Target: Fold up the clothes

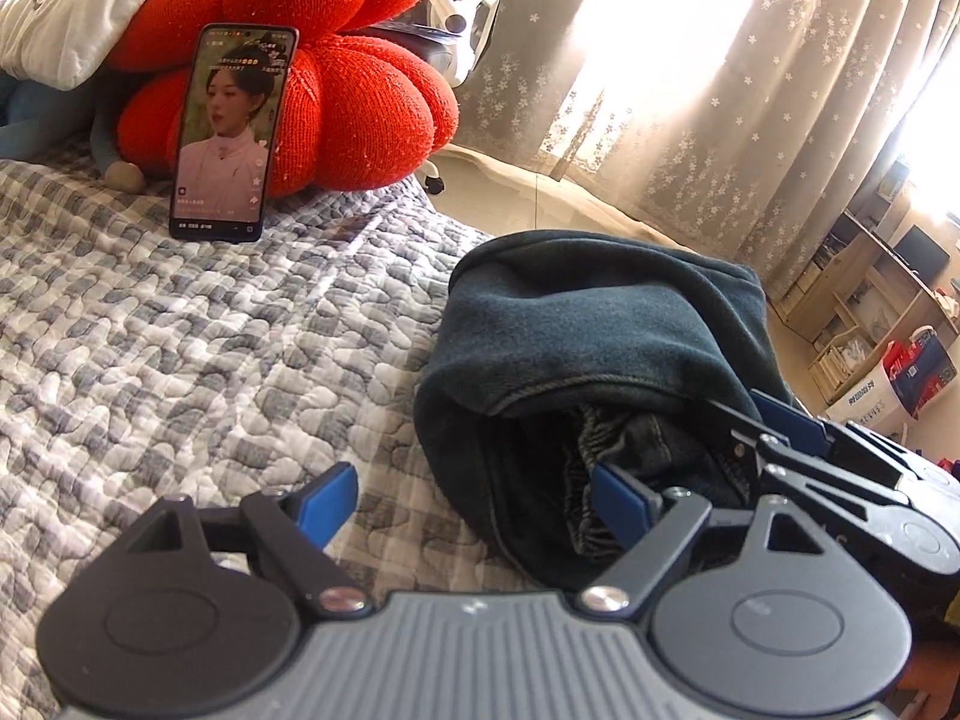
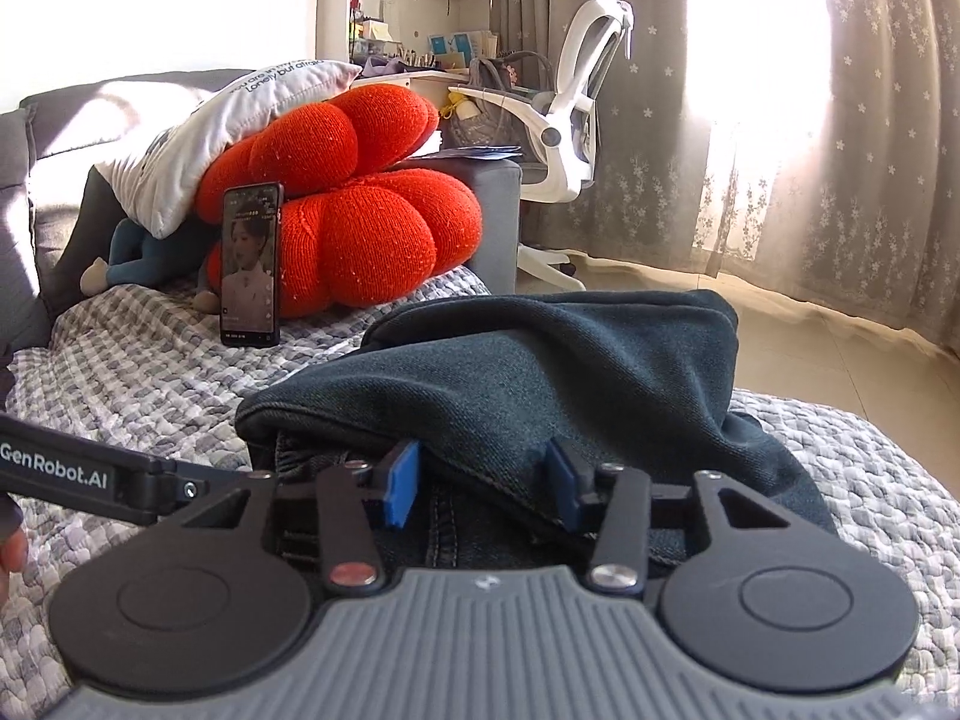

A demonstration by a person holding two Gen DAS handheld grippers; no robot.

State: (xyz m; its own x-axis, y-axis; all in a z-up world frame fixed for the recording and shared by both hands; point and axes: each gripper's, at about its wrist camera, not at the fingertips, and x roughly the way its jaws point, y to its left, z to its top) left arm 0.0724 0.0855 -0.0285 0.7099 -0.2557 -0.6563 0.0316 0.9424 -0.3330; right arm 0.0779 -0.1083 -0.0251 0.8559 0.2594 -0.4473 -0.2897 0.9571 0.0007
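While folded into a bundle, the jeans [image 2: 540, 372] run lengthwise away from the phone [image 2: 251, 264], open end facing both grippers. Right gripper [image 2: 486, 483] is half-closed around the hem, pads not visibly pinching. Left gripper [image 1: 480, 507] is wide open, one finger against the bundle.

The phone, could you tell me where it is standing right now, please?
The phone stands upright on the quilted bedspread, leaning against the red cushion. It is upper left in both wrist views, beyond the folded dark jeans.

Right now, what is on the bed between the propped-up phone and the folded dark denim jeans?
Nothing: only bare grey-and-white checked quilt lies between the propped-up phone and the folded dark denim jeans. The left wrist view shows this best.
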